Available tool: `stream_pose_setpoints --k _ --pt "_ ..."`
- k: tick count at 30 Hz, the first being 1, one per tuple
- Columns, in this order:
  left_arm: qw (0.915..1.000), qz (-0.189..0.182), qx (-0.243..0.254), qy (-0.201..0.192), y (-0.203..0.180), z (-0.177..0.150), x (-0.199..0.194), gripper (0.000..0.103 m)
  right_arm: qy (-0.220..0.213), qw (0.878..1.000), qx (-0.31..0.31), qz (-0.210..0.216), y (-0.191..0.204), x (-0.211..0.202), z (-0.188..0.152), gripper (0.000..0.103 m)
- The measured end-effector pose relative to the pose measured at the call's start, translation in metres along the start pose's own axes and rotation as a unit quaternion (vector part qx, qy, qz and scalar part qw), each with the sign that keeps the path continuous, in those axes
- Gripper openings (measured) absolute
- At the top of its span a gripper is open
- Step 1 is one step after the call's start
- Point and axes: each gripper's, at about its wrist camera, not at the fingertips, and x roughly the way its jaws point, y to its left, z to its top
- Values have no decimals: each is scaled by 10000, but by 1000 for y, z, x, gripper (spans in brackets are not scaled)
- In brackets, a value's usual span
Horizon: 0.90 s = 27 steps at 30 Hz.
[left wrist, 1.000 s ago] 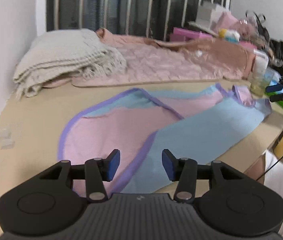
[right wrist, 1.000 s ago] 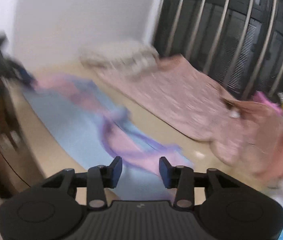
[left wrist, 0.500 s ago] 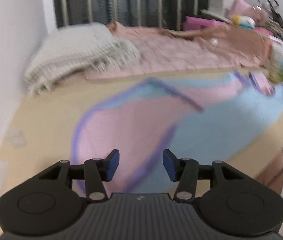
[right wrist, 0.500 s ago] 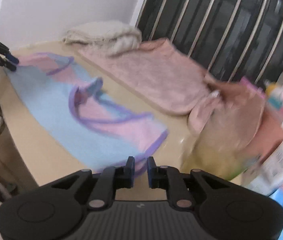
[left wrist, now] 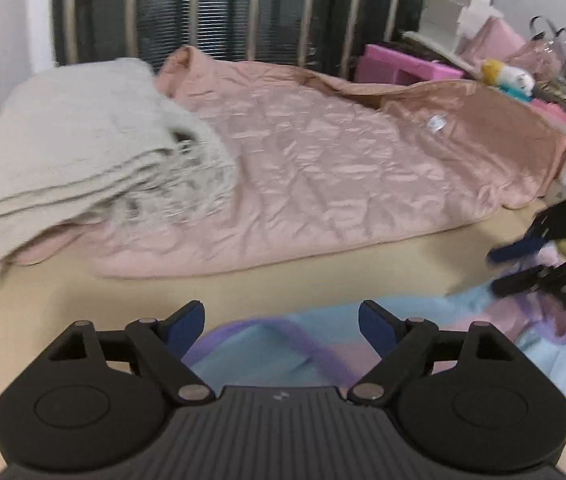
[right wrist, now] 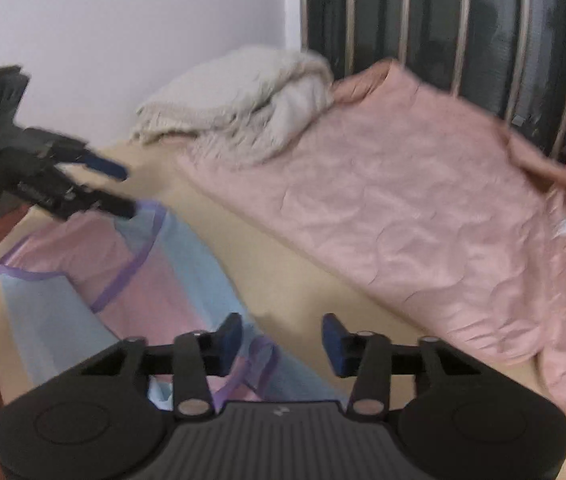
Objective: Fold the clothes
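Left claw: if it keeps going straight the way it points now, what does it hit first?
Most likely the pink-and-blue garment lying just ahead of the left claw, whose jaws are opening with nothing between them. Past it lies bare tabletop; blur leaves depth uncertain.

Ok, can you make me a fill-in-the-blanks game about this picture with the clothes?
1. The garment on the table is pink and ____ with purple trim.
2. The folded blanket in the far corner is ____ in colour.
3. The quilt by the window bars is ____.

Missing words: blue; cream; pink
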Motion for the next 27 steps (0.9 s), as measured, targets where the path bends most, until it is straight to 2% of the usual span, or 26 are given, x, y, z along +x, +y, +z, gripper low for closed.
stream_pose_setpoints --k 2,3,7,10,14,16,18,21,23,24,25,26,27 --pt "9998 -71 -27 191 3 -1 13 86 166 9998 88 75 -3 4 -7 13" --pt "9995 -84 -28 303 5 -2 19 79 206 9997 86 102 -5 5 -11 10" --pt "9994 -156 25 315 10 -10 23 17 139 9998 -126 110 3 4 -19 6" --pt "9997 -178 -142 107 14 -10 17 9 -145 9996 -250 -16 12 -8 -20 4" --pt "9984 65 80 -558 -3 -17 -25 8 -958 9922 -799 -18 38 -46 -29 4" --pt "9943 218 391 -968 -19 -31 -54 8 -1352 9821 -1313 7 59 -67 -43 4" --pt "9879 534 881 -1161 -40 -53 -75 10 -1500 9722 -1795 125 81 -82 -63 4" --pt "9852 721 1289 -870 -55 -93 -84 14 -1211 9649 -2322 170 103 -86 -92 4" --pt "9874 844 1231 -523 -52 -114 -85 14 -940 9609 -2593 229 111 -86 -106 7" --pt "9890 882 1104 -427 -46 -121 -88 17 -804 9584 -2728 258 115 -85 -114 8" --pt "9903 939 940 -400 -40 -124 -92 32 -837 9572 -2752 307 115 -90 -116 8" --pt "9915 979 759 -388 -33 -125 -96 42 -923 9565 -2742 363 113 -96 -116 15" --pt "9935 920 482 -465 -24 -123 -102 57 -1057 9565 -2689 393 110 -102 -113 28"
